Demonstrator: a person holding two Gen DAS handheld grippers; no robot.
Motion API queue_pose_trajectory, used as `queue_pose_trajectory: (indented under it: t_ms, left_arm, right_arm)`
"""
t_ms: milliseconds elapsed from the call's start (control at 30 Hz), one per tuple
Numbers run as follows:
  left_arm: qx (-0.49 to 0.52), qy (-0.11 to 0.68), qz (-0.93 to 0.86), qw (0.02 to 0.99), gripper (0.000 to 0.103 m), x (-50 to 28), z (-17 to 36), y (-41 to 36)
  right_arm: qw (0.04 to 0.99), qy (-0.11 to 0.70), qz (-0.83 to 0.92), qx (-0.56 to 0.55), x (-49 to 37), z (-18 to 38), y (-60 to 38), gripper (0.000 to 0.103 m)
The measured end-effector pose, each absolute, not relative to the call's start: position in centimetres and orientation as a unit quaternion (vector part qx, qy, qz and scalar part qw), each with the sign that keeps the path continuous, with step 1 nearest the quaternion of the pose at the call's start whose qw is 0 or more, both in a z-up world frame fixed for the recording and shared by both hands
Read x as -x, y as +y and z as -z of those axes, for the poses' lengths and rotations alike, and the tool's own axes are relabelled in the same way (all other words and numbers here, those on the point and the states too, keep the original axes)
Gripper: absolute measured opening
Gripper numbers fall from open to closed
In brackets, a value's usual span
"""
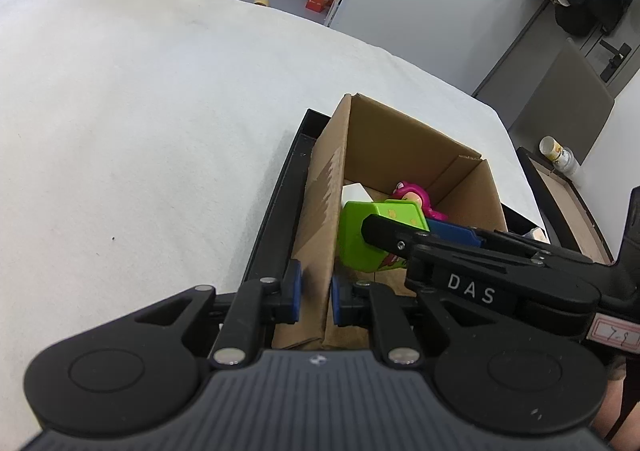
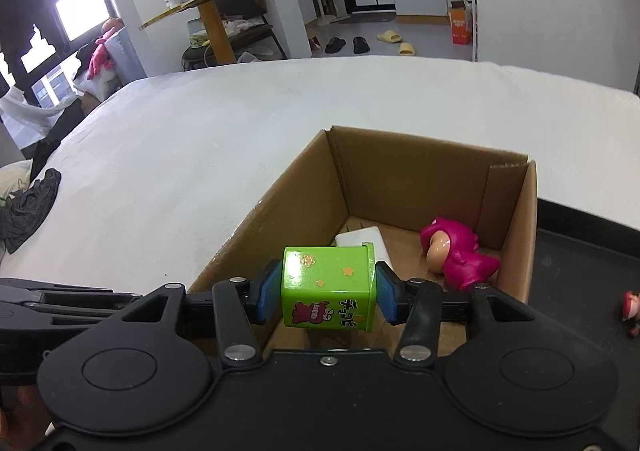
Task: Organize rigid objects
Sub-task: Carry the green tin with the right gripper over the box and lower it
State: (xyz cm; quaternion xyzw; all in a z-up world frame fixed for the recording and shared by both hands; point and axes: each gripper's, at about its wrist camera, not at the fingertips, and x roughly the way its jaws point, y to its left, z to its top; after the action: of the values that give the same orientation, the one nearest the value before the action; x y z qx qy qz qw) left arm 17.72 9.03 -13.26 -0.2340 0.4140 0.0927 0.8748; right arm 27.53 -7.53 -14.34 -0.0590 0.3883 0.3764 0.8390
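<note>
The green box (image 2: pixel 328 287) hangs just above the near edge of the open cardboard box (image 2: pixel 436 179), pinched on both sides by the blue pads (image 2: pixel 269 289) of the right gripper (image 2: pixel 326 291). Its glossy face carries yellow stars, a pink cartoon creature with bared teeth, and a line of green Japanese characters that cannot be read with certainty. The right gripper points forward and downward into the carton, its jaws pressing flat on the green box.

Inside the carton lie a pink figurine (image 2: pixel 460 255) on its side and a white flat object (image 2: pixel 368 241), both on the floor of the carton and apart from the held box.

The left gripper (image 1: pixel 316 291) pinches the carton's near side wall, one blue pad (image 1: pixel 294 291) outside and the other inside, jaws nearly together on the cardboard. The right gripper's arm bears the white letters "DAS" and a small handwritten tag that is not legible.

The carton stands on a black tray (image 1: pixel 280 187) over a white bed (image 1: pixel 140 111).
</note>
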Motion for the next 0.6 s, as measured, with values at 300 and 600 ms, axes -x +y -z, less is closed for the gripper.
queue_pose_trajectory:
  t_ms: [300,600]
  left_arm:
    - [0.23,0.415,-0.096,0.875,0.013,-17.9,13.2,8.8]
    - [0.225,0.415,-0.096,0.876,0.013,-17.8,13.2,8.6]
  right_arm:
    - [0.835,0.392,-0.384,0.04,-27.9,14.2,-7.7,0.05]
    - [0.835,0.383,-0.392,0.034,-28.2,12.4,-8.9,0.05]
